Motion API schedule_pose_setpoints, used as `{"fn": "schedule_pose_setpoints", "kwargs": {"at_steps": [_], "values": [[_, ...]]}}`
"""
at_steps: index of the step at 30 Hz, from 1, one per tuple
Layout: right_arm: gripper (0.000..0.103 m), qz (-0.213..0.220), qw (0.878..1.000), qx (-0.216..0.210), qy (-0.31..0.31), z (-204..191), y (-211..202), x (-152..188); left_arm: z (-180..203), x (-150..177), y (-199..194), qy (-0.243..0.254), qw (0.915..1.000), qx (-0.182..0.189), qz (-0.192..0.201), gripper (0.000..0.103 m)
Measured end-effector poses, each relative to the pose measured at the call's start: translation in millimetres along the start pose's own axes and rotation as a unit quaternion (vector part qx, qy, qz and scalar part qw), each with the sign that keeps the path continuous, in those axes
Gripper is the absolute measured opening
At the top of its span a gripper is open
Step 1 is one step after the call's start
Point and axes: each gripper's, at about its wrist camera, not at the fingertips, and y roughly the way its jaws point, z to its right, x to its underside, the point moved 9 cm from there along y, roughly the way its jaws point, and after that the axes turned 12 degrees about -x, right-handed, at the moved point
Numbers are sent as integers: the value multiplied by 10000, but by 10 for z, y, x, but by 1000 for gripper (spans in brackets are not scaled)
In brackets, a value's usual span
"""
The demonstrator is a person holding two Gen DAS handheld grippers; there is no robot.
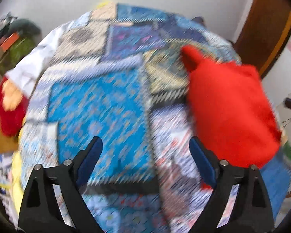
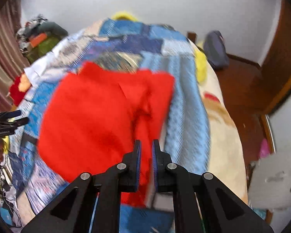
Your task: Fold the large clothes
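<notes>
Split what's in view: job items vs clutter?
Job:
- red garment, on the patchwork bedspread
- right gripper, nearly shut on the garment's edge
- left gripper, open, empty

Clutter:
- red plush toy
- white cloth
- clothes pile
- grey bag

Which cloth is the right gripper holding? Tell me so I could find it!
Look at the bed with the blue patchwork quilt. A big plain red cloth lies on it, pinched at its near edge by the right gripper. It is the only solid bright red, pattern-free piece on the quilt.
</notes>
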Motion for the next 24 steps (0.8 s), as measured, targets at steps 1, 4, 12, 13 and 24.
{"fn": "schedule_pose_setpoints", "kwargs": {"at_steps": [1, 4, 12, 13, 24], "values": [[6, 15, 10000, -9, -73, -48, 65, -93, 123, -103, 18, 49, 9999, 104, 45, 93], [6, -61, 9995, 16, -316, -205, 431, -321, 505, -309, 146, 171, 9992, 360, 3, 97], [6, -496, 9935, 785, -659, 121, 1397, -336, 821, -376, 766, 385, 9976, 520, -239, 103], [6, -456, 9928, 825, -735, 128, 1364, -325, 818, -363, 766, 384, 9976, 534, -215, 103], [96, -322, 9874, 1466, -504, 755, 1018, -201, 658, -209, 704, 134, 9989, 403, -183, 103]]}}
